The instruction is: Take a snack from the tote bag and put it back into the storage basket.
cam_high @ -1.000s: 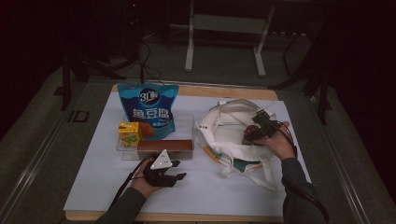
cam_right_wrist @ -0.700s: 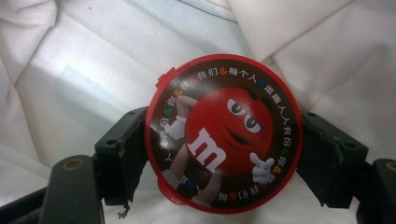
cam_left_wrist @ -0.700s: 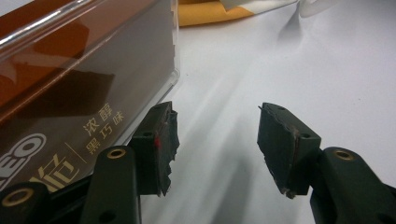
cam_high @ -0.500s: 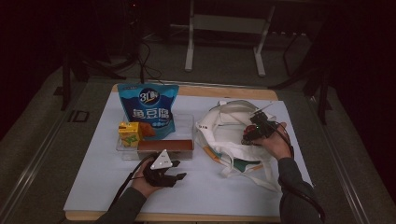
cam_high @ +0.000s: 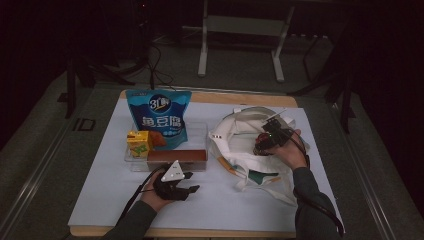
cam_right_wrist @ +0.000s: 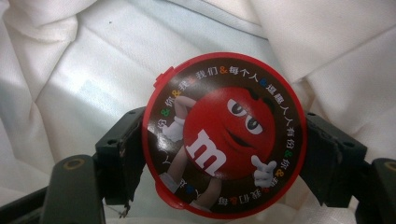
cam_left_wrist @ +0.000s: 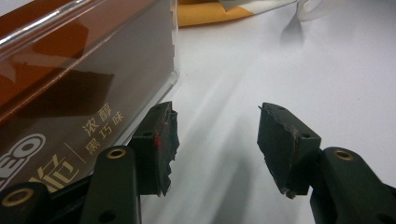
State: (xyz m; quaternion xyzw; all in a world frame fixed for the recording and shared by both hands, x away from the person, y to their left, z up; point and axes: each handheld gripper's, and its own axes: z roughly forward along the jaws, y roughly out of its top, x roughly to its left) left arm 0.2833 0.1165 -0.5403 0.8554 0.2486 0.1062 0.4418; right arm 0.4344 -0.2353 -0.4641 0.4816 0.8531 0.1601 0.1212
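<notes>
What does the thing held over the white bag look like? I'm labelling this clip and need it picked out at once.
Start at the white cloth bag on the right of the table. Above its opening, the right gripper has its jaws shut on a round candy tub. Unlike the blue snack pouch and brown box in the clear tray, it has a red rim and a red cartoon character.

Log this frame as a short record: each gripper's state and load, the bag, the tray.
right gripper: shut on M&M's tub, over tote bag
left gripper: open, nothing between jaws, beside brown box
tote bag: white, lying crumpled on the table's right
tray: clear; holds blue pouch, yellow carton, brown box
table: white cover
</notes>
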